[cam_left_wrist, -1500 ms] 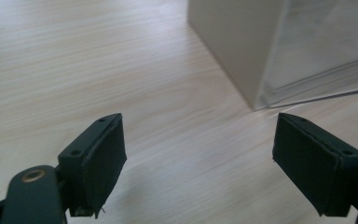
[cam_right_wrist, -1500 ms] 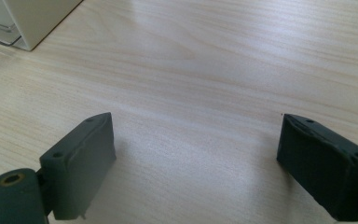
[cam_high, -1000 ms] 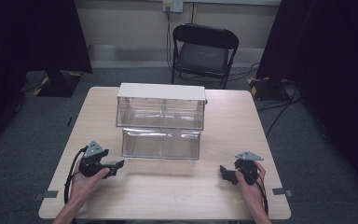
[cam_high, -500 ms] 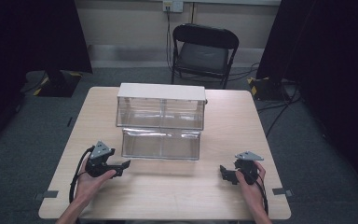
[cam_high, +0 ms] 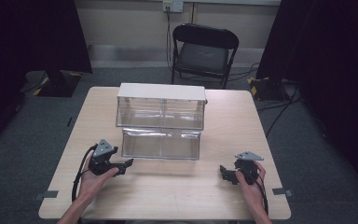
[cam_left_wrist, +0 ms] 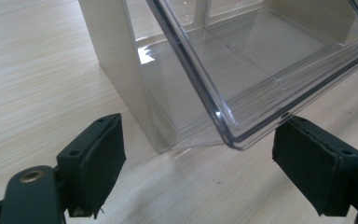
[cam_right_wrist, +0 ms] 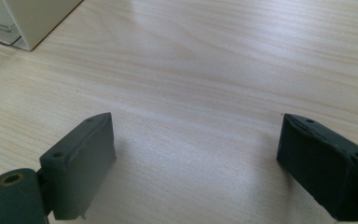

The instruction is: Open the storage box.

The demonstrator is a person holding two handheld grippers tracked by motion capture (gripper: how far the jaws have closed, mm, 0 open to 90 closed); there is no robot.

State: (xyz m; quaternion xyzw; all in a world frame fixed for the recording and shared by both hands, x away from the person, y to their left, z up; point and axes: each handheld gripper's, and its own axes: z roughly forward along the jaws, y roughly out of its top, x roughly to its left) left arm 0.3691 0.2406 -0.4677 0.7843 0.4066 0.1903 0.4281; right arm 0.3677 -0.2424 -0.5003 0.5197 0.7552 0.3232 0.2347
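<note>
Left gripper (cam_high: 123, 166) brought to the pulled-out clear drawer (cam_high: 161, 143), centre frame

Both grippers' jaws were spread, nothing held; right gripper (cam_high: 225, 173) rested lower right. The drawer's front corner should be approached squarely.

Clear drawer (cam_high: 161, 143) pulled out of white cabinet (cam_high: 161, 106) at table centre — juts toward person, blocks straight path between hands and cabinet front. Drawer corner (cam_left_wrist: 242, 135) overhangs bare wood just ahead of left gripper (cam_high: 127, 164), jaws apart with nothing between; low passage under rim, cabinet side wall (cam_left_wrist: 121, 70) closes it behind. Bare table (cam_high: 177, 191) along near edge — open lane between both hands. Right gripper (cam_high: 224, 173), jaws wide, faces clear wood (cam_right_wrist: 200, 93); cabinet corner (cam_right_wrist: 32, 23) well off.
</note>
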